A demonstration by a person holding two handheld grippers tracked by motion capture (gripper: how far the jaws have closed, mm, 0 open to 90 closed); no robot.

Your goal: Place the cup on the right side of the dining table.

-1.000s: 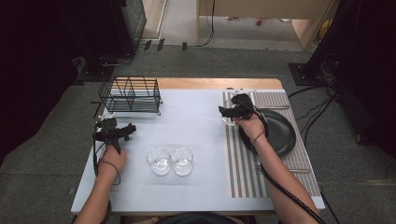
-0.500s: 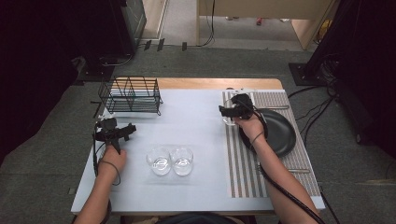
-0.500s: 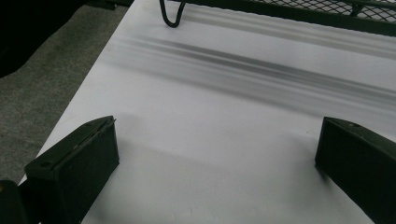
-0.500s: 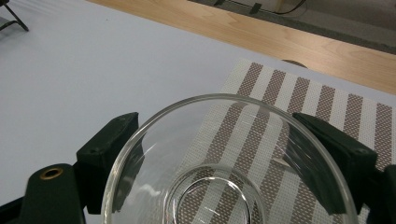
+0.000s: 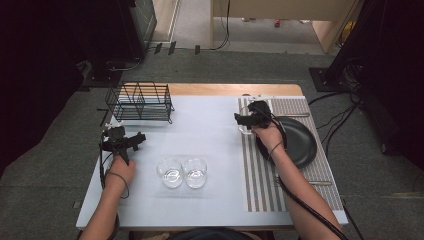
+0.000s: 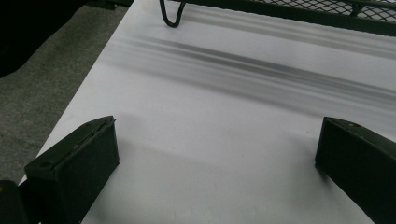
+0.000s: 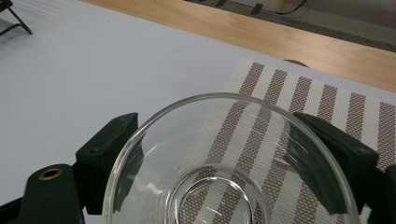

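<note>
From the high view: right gripper (image 5: 245,121) at the far left corner of the mat (image 5: 260,185), with a glass (image 5: 243,128) standing on the mat between its jaws. Just to the right, a plate (image 5: 300,145), close to the hand. To the left, lots of bare table (image 5: 210,125). Left gripper (image 5: 137,139) well apart, near the table's left edge, jaws wide and holding nothing. Near the front, two glasses (image 5: 183,172) side by side, touching or almost. At the back left, a rack (image 5: 140,102), just past the left gripper. From the left gripper view: left gripper (image 6: 217,140) with jaws far apart over plain white table (image 6: 210,107), nothing between them. Rack (image 6: 170,18) up ahead, foot on the table. Table edge close by on the left, with grey floor (image 6: 46,70) past it. From the right gripper view: right gripper (image 7: 217,140) with jaws just now opening a little, one on each side of the glass (image 7: 224,186). Pads right beside the glass walls, grip gone loose, no clear squeeze. Glass upright and empty, sitting on the mat (image 7: 327,98) close to its left edge. Open table (image 7: 93,70) off to the left, wood strip (image 7: 233,23) at the far edge.
</note>
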